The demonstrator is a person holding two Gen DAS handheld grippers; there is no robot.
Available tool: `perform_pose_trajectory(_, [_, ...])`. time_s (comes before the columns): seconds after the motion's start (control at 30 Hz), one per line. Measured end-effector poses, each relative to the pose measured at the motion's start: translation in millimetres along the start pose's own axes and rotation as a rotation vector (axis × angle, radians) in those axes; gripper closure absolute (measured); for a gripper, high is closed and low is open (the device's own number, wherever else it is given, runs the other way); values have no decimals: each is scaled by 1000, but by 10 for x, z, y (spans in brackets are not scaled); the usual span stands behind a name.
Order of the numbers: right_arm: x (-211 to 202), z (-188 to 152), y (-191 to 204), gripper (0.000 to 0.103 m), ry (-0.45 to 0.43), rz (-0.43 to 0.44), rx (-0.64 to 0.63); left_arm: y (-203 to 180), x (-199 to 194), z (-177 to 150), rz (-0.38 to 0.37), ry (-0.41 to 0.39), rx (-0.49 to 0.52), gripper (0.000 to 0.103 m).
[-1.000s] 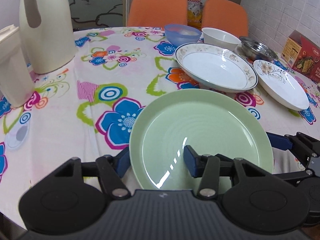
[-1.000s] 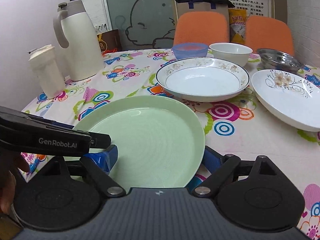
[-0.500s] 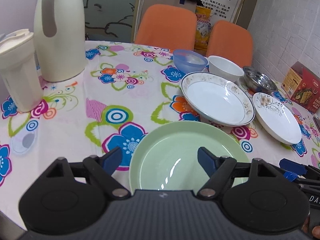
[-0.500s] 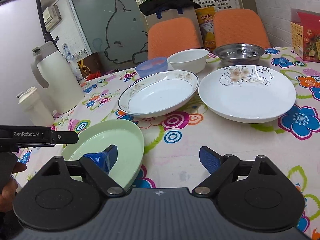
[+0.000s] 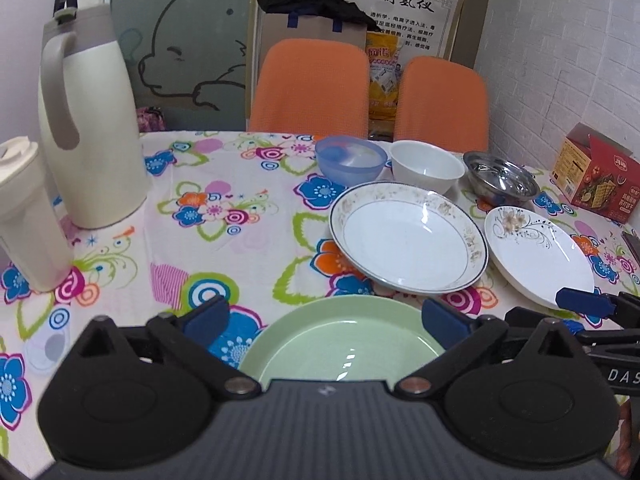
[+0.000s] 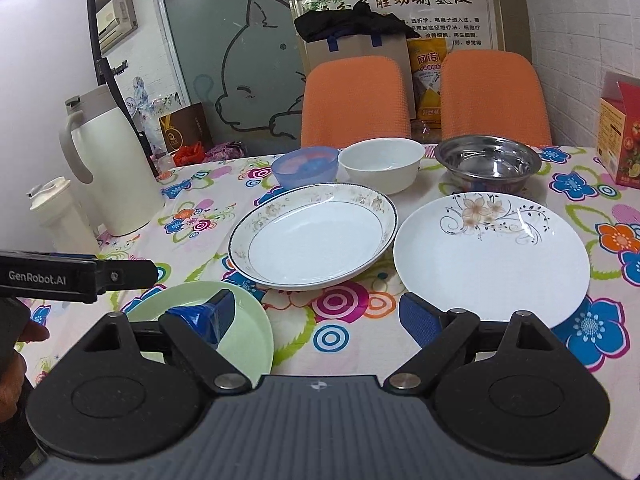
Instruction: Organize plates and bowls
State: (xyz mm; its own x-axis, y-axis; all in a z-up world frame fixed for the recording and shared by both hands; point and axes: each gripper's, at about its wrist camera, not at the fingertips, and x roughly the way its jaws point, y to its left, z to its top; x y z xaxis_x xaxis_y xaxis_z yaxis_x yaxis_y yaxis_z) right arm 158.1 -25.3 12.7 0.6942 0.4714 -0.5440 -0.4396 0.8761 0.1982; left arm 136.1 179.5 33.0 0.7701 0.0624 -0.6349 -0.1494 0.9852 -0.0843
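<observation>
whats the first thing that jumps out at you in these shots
The loud floral tablecloth fills both views, with a pale green plate at the near edge, between the open fingers of the left gripper. Behind it sit a gold-rimmed white plate and a flower-painted white plate side by side, the right gripper open before them. A tall cream thermos jug stands at far left.

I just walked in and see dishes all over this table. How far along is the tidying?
Early, it seems. The green plate lies flat at the near edge, alone. Nothing is in hand: the left gripper and right gripper are both open and empty. Still unstacked: the gold-rimmed plate, flowered plate, blue bowl, white bowl and steel bowl.
</observation>
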Motion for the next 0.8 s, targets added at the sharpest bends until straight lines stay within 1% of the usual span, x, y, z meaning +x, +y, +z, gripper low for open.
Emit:
perform_pose_trajectory(0.1, [111, 76, -69, 27, 8, -6, -7, -30, 75, 65, 12, 5, 29, 1])
perform_pose_trajectory(0.2, [283, 120, -160, 27, 49, -15, 19, -18, 175, 112, 13, 22, 33, 1])
perform_pose_trajectory(0.4, [461, 98, -226, 27, 96, 77, 119, 90, 400, 140, 12, 64, -7, 1])
perform_pose_trajectory(0.5, [540, 124, -217, 27, 108, 71, 131, 142, 468, 145, 12, 74, -22, 1])
perform_pose_trajectory(0.67, [689, 197, -222, 27, 113, 93, 176, 198, 477, 142, 17, 69, -23, 1])
perform_pose_trajectory(0.77, [795, 250, -166, 27, 109, 74, 162, 236, 457, 129, 20, 64, -24, 1])
perform_pose_trajectory(0.8, [818, 259, -129, 25, 111, 61, 153, 250, 447, 123, 22, 62, -24, 1])
